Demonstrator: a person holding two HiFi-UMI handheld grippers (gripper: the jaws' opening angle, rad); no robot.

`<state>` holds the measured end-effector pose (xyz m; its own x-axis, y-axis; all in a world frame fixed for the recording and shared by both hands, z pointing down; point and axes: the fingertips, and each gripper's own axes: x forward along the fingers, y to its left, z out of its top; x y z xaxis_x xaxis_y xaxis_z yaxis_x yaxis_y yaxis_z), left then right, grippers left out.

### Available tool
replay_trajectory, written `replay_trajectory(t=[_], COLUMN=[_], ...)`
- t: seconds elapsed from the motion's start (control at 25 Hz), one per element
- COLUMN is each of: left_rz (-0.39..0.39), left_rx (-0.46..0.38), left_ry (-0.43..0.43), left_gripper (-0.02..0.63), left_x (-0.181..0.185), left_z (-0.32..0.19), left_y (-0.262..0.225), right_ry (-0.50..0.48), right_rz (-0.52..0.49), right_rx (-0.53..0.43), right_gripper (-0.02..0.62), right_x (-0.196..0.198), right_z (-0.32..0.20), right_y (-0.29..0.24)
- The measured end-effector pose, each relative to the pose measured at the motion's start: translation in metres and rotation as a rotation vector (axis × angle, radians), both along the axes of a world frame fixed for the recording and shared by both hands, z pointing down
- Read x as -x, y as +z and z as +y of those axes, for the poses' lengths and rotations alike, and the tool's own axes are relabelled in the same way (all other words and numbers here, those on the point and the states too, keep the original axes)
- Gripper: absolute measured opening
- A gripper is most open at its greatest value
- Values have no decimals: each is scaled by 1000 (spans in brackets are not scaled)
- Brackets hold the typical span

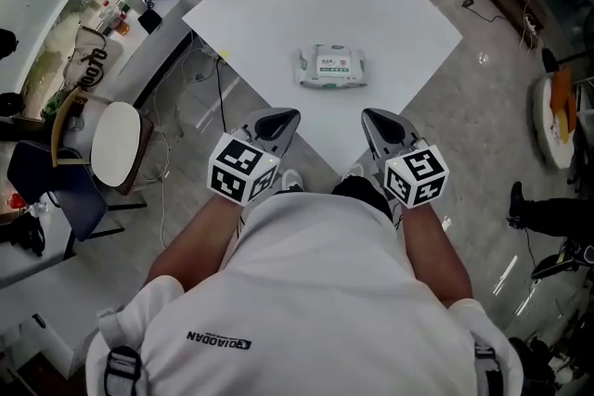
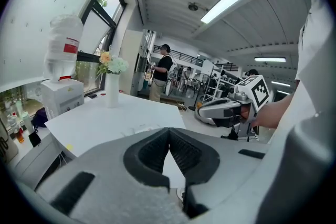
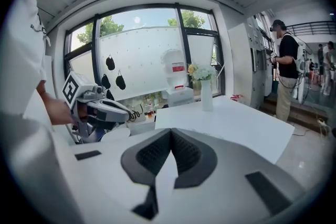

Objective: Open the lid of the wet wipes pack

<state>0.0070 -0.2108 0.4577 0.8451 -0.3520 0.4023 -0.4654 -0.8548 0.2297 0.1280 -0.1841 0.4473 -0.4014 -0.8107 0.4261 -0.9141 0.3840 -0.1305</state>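
Both jaws fully closed, tips touching, nothing gripped: left gripper (image 1: 281,119) and right gripper (image 1: 378,117) flank the near corner of the white square table (image 1: 269,14). Only the head view shows the green-and-white soft wet wipes pack (image 1: 331,67): flat near the table's centre, label up, long axis left-right across that view. The gripper views add the tall white vase (image 2: 112,91), upright at the table's far corner with pale flowers (image 2: 111,64) in it, and a person in black (image 2: 161,73) standing beyond the table.
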Motion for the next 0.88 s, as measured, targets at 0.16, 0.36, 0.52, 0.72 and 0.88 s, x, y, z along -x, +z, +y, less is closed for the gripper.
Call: replay_trajectory(t=[0.16,0.36,0.52,0.72,0.88], left_rz=[4,4,-4,-9,-15], left_rx=[3,10,11,9,11], left_ry=[-18,-39,-41,-63,-67], left_gripper=[5,5,5,5,5], left_x=[3,2,-1,2,2], left_z=[-11,-14,-16,-24,-25], left_y=[4,6,4,5,6], right_ry=[-7,-26,-31,-41,-56], right_rz=[8,7,3,17,47], right_rx=[2,0,-7,-16,-20], right_gripper=[8,8,8,8,8], right_x=[0,-1,-3,-5,-6], right_z=[-12,-22,-30,-37,-39], right_y=[4,5,5,9,12])
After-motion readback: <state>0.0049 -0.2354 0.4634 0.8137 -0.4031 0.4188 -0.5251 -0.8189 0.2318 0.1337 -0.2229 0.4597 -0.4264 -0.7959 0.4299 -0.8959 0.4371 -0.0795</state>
